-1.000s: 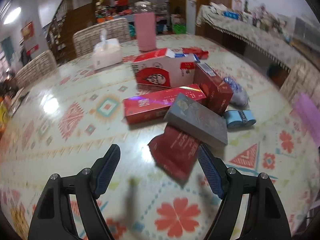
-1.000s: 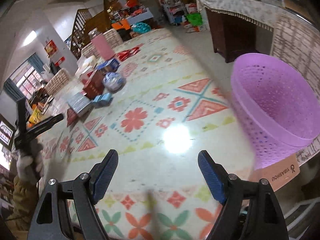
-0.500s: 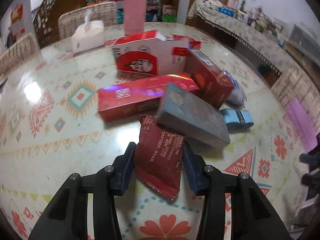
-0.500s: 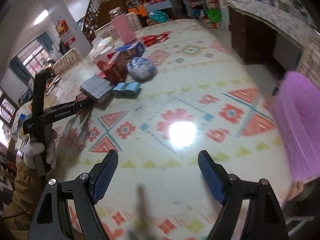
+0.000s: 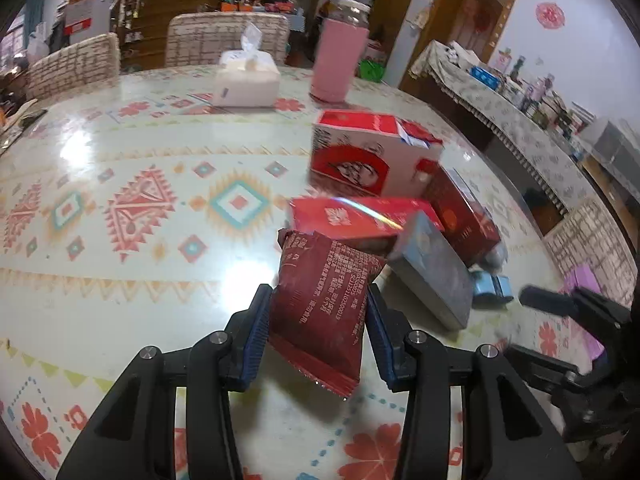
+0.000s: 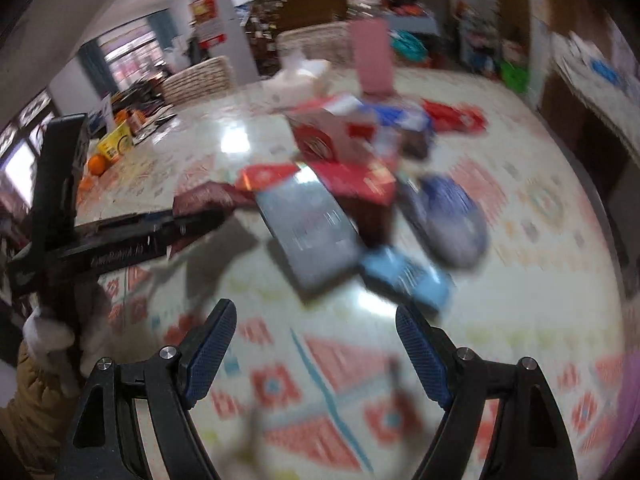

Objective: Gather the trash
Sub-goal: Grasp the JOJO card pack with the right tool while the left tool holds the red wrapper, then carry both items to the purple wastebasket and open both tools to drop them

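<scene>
My left gripper (image 5: 316, 332) is shut on a dark red snack wrapper (image 5: 324, 296) and holds it lifted off the patterned table (image 5: 140, 208). Behind it lies a pile of trash: a long red box (image 5: 352, 218), a grey box (image 5: 436, 272), a dark red box (image 5: 460, 208), a red and white carton (image 5: 368, 156) and a small blue pack (image 5: 492, 286). My right gripper (image 6: 316, 344) is open and empty, above the table just short of the grey box (image 6: 312, 228) and the blue pack (image 6: 408, 280). The left gripper with the wrapper (image 6: 208, 200) shows at the left of the blurred right wrist view.
A white tissue pack (image 5: 246, 80) and a pink bottle (image 5: 340, 60) stand at the far side of the table. Chairs (image 5: 224, 38) stand behind it. A blue crumpled bag (image 6: 456, 216) lies beside the pile. A purple basket (image 5: 580, 284) shows past the table's right edge.
My left gripper closed on the dark red wrapper and lifted it off the table. My right gripper swung from the purple basket toward the pile and stayed open.
</scene>
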### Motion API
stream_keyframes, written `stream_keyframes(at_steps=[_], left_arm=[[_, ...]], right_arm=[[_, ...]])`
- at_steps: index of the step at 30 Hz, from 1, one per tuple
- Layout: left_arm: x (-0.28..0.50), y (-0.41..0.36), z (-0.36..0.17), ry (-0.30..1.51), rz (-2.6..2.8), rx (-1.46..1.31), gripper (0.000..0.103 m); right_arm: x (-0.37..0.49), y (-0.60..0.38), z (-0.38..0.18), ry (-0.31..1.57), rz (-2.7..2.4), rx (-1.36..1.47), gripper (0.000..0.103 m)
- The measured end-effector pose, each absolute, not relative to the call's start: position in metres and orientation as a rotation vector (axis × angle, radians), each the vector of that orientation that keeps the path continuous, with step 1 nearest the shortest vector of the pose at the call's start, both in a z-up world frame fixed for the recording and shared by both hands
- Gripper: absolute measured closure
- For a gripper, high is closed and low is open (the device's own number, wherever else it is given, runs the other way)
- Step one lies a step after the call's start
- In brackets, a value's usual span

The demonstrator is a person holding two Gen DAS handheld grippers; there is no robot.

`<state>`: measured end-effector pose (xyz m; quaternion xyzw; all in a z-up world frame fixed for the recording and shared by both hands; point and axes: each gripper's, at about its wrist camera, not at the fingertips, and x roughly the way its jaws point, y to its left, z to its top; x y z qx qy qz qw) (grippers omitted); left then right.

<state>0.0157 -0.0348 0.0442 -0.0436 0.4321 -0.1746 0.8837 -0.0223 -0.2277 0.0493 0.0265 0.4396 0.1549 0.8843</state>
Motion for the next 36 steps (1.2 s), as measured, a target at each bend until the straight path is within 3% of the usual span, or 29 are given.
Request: stream_keyframes(at_steps=[14, 20, 36], left_arm=[[0.028, -0.005, 0.048, 0.894, -0.283, -0.169, 0.059], [0.027, -0.007, 0.047, 0.892, -0.288, -0.158, 0.058], [0.020, -0.020, 0.046, 0.866, -0.273, -0.090, 0.058]], right_arm=[[0.053, -0.190, 0.017, 0.977, 0.266, -0.104, 0.018], [0.047, -0.188, 0.016, 0.983, 0.256, -0.092, 0.043], [-0.049, -0.245, 0.040, 0.953, 0.201, 0.092, 0.044]])
